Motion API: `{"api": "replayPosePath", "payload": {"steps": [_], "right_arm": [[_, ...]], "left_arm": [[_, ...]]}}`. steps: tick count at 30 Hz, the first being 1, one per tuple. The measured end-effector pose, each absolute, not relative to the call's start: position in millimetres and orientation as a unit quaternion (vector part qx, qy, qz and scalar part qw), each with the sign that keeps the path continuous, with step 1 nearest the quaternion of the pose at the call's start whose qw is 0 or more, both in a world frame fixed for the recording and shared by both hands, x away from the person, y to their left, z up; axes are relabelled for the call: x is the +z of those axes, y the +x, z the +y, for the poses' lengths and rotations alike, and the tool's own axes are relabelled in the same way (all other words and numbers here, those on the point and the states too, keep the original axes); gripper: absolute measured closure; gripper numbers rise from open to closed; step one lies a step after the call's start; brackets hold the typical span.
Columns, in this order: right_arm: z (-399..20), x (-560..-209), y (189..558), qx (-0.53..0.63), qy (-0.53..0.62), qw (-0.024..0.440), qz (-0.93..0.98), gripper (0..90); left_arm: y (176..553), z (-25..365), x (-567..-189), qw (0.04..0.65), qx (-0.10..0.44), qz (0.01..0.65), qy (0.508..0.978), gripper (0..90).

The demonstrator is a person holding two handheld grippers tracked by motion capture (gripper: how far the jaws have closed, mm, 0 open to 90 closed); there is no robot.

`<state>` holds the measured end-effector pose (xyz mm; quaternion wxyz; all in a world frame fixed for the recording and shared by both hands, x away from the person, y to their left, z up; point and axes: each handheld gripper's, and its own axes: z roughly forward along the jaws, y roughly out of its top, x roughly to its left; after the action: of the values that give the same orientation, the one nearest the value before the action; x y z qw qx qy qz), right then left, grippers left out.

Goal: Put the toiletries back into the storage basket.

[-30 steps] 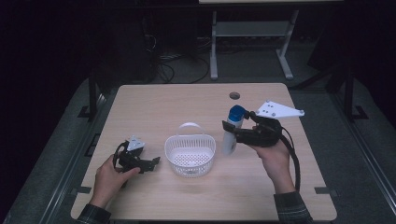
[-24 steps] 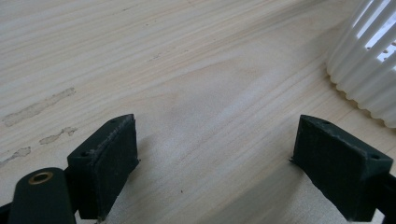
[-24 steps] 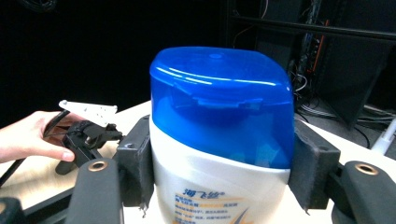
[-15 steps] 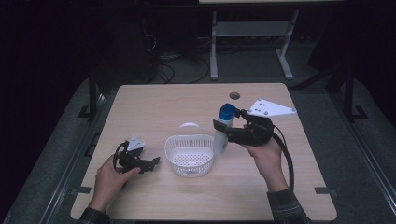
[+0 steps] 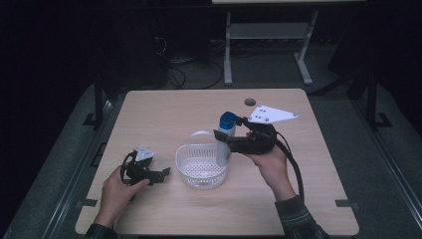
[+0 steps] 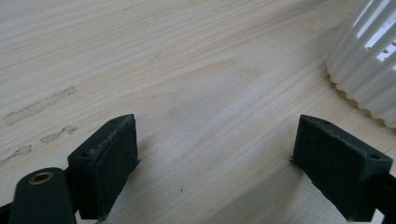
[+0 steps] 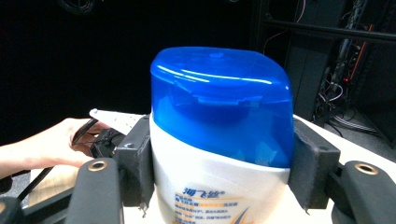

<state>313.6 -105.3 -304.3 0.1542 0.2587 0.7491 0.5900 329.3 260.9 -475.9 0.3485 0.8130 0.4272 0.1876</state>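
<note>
From above, we saw the right gripper (image 5: 222, 135) clamped on a white plastic bottle with a blue cap (image 5: 225, 139), upright over the white slatted basket's (image 5: 191, 167) rim. Along the left gripper (image 6: 215, 163), our jaws stood apart over the pale wooden table (image 6: 187, 70). Along the right gripper (image 7: 219, 168), pads (image 7: 308, 163) pressed the bottle (image 7: 219, 140).

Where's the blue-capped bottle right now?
In the high view, the bottle stands upright, clamped in the right gripper, right of table centre at the right rim of the white basket.
</note>
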Motion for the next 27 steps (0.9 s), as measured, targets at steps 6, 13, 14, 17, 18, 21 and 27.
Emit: {"api": "replayPosePath", "payload": {"steps": [6,13,14,17,18,21,27], "right_arm": [[-97.4,-309.6,314.9,0.582,0.254,0.151,0.758,35.1],[-88.8,-315.1,317.3,0.575,0.249,0.149,0.765,35.1],[-88.0,-316.3,317.5,0.571,0.246,0.151,0.768,35.1],[-86.5,-319.4,318.4,0.564,0.243,0.151,0.775,35.1],[-86.1,-320.7,318.7,0.564,0.245,0.148,0.775,35.1],[-84.4,-324.7,320.2,0.562,0.244,0.141,0.777,35.1],[-80.7,-334.3,321.4,0.556,0.247,0.137,0.782,35.1]], "left_arm": [[329.3,260.9,-475.9,0.349,0.188,0.427,0.813,13.1],[329.1,261.0,-475.9,0.348,0.187,0.427,0.813,13.1],[329.1,261.0,-475.8,0.348,0.188,0.427,0.813,13.1],[329.1,261.1,-475.9,0.348,0.187,0.427,0.813,13.1],[329.1,261.1,-475.8,0.348,0.188,0.427,0.813,13.1],[329.0,261.1,-475.9,0.348,0.187,0.427,0.813,13.1],[328.8,261.3,-475.8,0.348,0.188,0.426,0.814,13.1]]}}
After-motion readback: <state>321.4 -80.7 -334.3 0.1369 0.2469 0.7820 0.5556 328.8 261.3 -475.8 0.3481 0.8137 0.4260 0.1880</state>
